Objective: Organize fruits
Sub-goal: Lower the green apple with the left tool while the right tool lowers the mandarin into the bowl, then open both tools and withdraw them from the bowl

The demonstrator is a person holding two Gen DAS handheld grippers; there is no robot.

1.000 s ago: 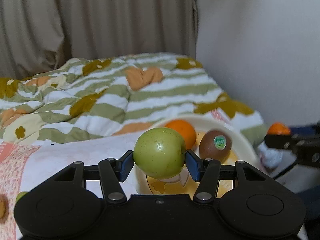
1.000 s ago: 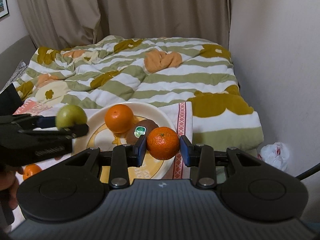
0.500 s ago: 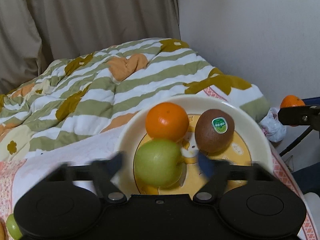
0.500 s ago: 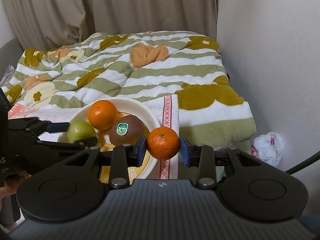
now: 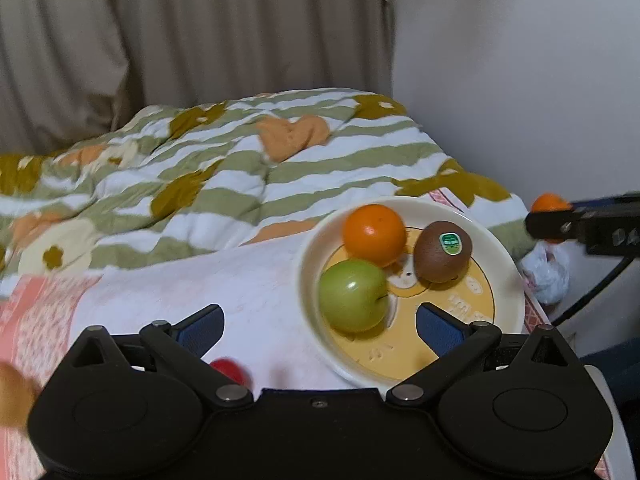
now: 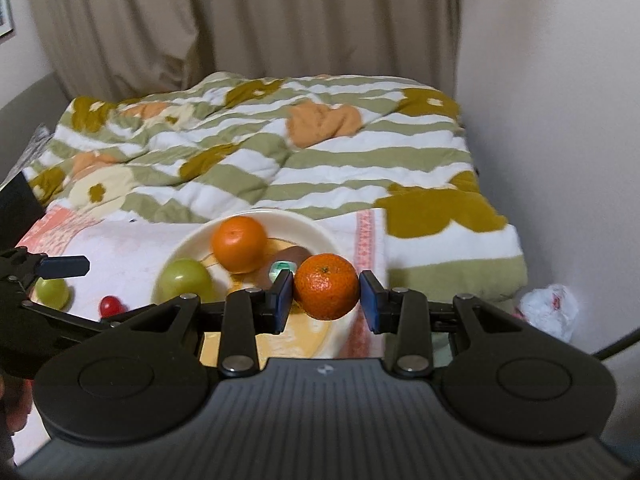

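Observation:
A cream plate (image 5: pixel 506 276) with a yellow centre sits on the white cloth. On it lie a green apple (image 5: pixel 353 295), an orange (image 5: pixel 374 234) and a brown kiwi (image 5: pixel 442 250) with a green sticker. My left gripper (image 5: pixel 318 330) is open and empty, drawn back just left of the plate. My right gripper (image 6: pixel 326 294) is shut on a mandarin (image 6: pixel 327 286) and holds it above the plate's right edge (image 6: pixel 320 236). The right gripper with the mandarin also shows in the left wrist view (image 5: pixel 550 208).
A second green apple (image 6: pixel 52 292) and a small red fruit (image 6: pixel 110 306) lie on the cloth left of the plate. A striped floral quilt (image 6: pixel 280 160) covers the bed behind. A white wall stands to the right, with a crumpled white bag (image 6: pixel 550 310) below.
My left gripper set the green apple on the plate, opened, and drew back to the left. My right gripper kept its hold on the mandarin and shifted over the plate's edge.

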